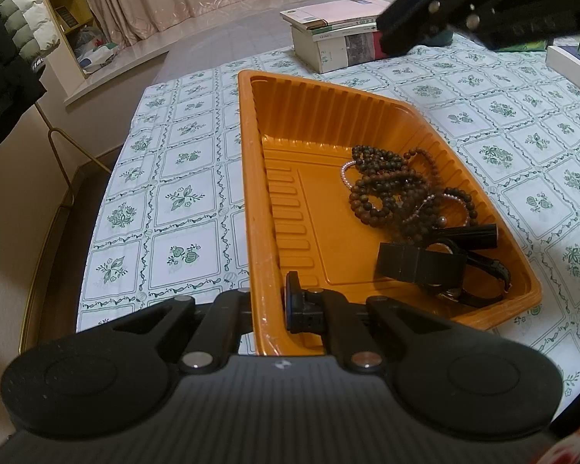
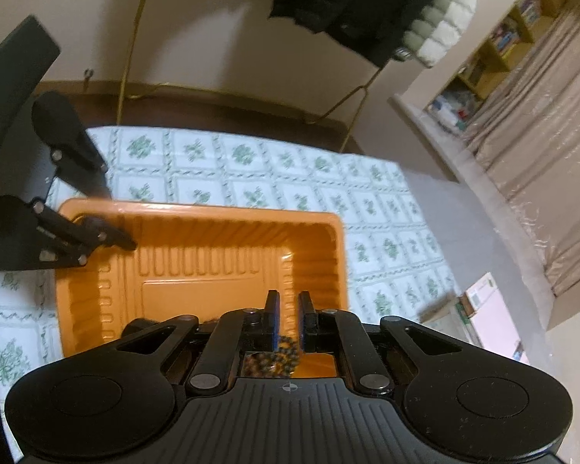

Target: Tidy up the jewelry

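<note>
On the left edge of the orange tray (image 1: 251, 201), we are clamping the wall with the left claw (image 1: 268, 305) nipped tight on the rim, steadying the tray on the surface (image 1: 181, 162). Farther right, the beaded bracelets (image 1: 398, 189) and watches (image 1: 444, 270) are lying heaped in the tray's right corner. Above them the right claw (image 2: 289, 323) is standing narrowly parted with a beaded strand (image 2: 286, 352) between its jaws, and whether it is pinched we cannot tell; we are aiming to lift slowly so tangled strands pull free.

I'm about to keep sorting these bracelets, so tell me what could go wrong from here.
The left gripper pinches the orange tray's thin wall; a tug could tip it. The bead bracelets lie tangled with the watches, so lifting one may drag others. Beads sit between the right gripper's barely parted fingers and could slip.
</note>
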